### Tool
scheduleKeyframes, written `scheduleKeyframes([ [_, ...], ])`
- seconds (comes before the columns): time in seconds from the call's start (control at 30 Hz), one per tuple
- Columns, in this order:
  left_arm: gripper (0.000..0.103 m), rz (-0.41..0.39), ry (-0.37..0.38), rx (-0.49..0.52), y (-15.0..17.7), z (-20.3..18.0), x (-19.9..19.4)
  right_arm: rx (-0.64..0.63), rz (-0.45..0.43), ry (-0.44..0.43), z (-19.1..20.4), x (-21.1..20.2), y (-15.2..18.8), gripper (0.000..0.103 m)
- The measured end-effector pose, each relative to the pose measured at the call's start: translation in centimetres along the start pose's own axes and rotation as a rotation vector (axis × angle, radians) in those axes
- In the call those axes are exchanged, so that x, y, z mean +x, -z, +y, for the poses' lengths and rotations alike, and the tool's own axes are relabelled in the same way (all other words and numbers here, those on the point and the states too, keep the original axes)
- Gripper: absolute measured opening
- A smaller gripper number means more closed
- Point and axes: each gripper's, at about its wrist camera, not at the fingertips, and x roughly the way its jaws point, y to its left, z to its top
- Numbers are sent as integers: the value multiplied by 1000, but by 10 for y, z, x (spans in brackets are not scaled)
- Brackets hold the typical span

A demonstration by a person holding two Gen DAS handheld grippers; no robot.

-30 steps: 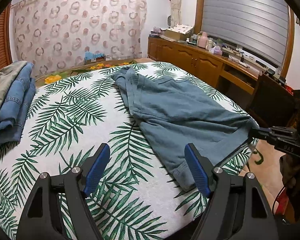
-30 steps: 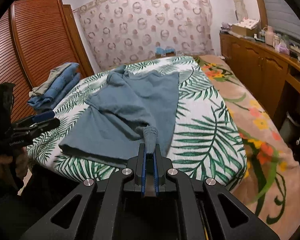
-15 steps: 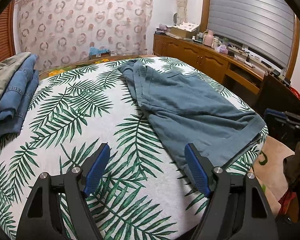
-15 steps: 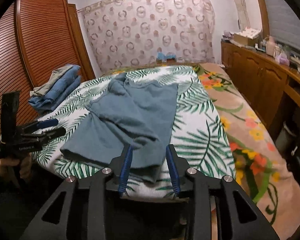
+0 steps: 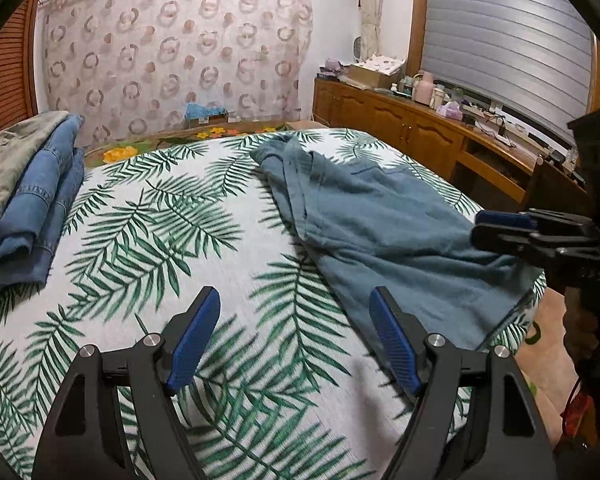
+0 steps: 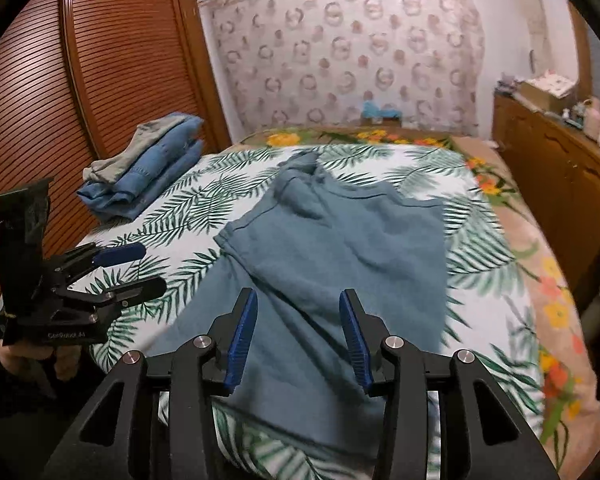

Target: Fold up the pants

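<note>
The blue-grey pants [image 5: 380, 232] [image 6: 340, 248] lie spread on the right half of the bed, one end hanging over the near edge. My right gripper [image 6: 298, 296] hovers over that near end; its jaws are opening and the cloth lies below them, not pinched. In the left wrist view the right gripper [image 5: 480, 228] reaches in from the right, just above the pants. My left gripper [image 5: 295, 296] stands open over the bare leaf-print cover, to the left of the pants, with nothing between its fingers. A hand holds the left gripper [image 6: 150, 268] at the bed's left side.
A leaf-print cover [image 5: 160, 240] spreads over the bed. A stack of folded jeans and a grey garment [image 5: 32, 184] [image 6: 148, 172] sits at the far left. A wooden sideboard [image 5: 400, 124] with clutter runs along the right; a slatted wardrobe [image 6: 80, 100] stands left.
My right gripper, shut on a pinch of the pants a second ago, has let it go and opened, drawing back a little. The pants now lie flat. The left gripper barely moved.
</note>
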Motion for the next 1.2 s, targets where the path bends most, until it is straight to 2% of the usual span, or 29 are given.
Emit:
scheduleKeyframes([
  [0.27,78,-73,-21,-18,-16,17,-3,-55,30,-3,7,20,-23,44],
  [0.47,78,-116,-28,-4,-14,23,0,-58,45,-20,6,36,-32,44],
  [0.83,78,-134,-12,-54,-9,34,-1,-108,112,-74,18,63,-44,44],
  [1.03,78,-164,-14,-31,-6,30,-5,-180,172,-85,30,81,-46,44],
  [1.2,78,-170,-26,-21,-5,28,-6,-221,214,-62,36,98,-50,43],
])
